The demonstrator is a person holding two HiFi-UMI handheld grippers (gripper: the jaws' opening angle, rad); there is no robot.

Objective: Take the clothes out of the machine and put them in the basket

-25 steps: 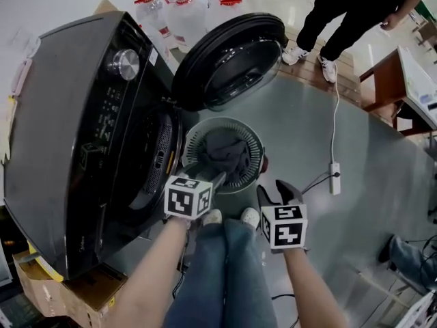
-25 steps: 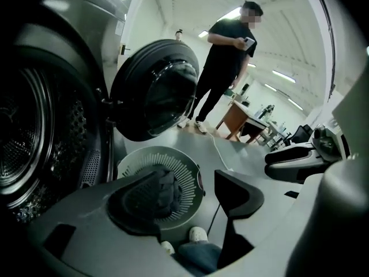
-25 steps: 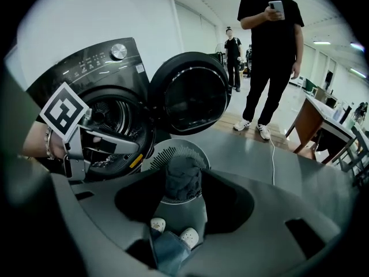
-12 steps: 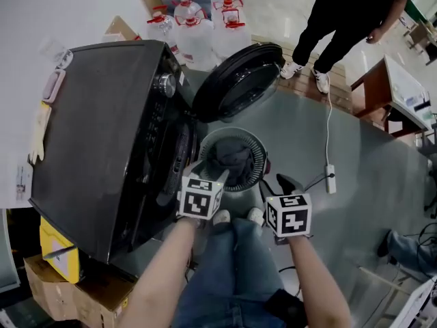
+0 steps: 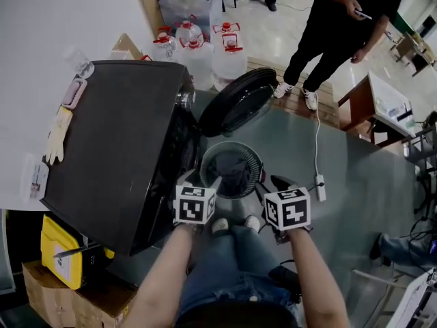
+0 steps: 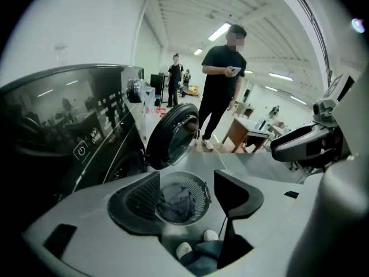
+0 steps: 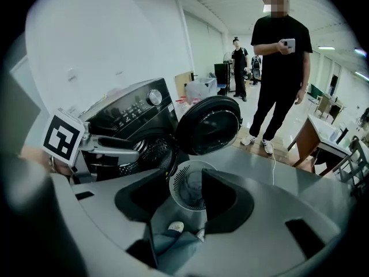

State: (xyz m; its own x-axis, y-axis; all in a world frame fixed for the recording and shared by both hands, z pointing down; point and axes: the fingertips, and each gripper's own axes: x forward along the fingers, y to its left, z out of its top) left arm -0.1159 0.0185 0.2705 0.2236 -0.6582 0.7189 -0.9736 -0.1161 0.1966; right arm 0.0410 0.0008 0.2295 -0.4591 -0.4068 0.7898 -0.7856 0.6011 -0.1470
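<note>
The left gripper point(image 5: 201, 181) has its pale, ribbed jaws spread with nothing pinched; in the left gripper view point(image 6: 184, 203) only the floor far below shows through the gap. The right gripper point(image 5: 272, 186) has its dark, smooth jaws apart too, holding nothing point(image 7: 184, 203). Both sit at lower centre of the head view, above the person's pale shoes point(image 5: 218, 225).

Just above them in the frame stands the basket point(image 5: 208, 157), round, of pale slatted plastic, upright with its mouth facing up. In it lie the clothes point(image 5: 232, 169), a dark, crumpled heap with no clear long axis.

The glossy black machine point(image 5: 116, 142) fills the left. Its round door point(image 5: 239, 101) hangs open close over the basket's upper rim. Water jugs point(image 5: 205, 43) and a bystander point(image 5: 341, 26) stand at the top, and a white power strip point(image 5: 319, 186) lies to the right.
</note>
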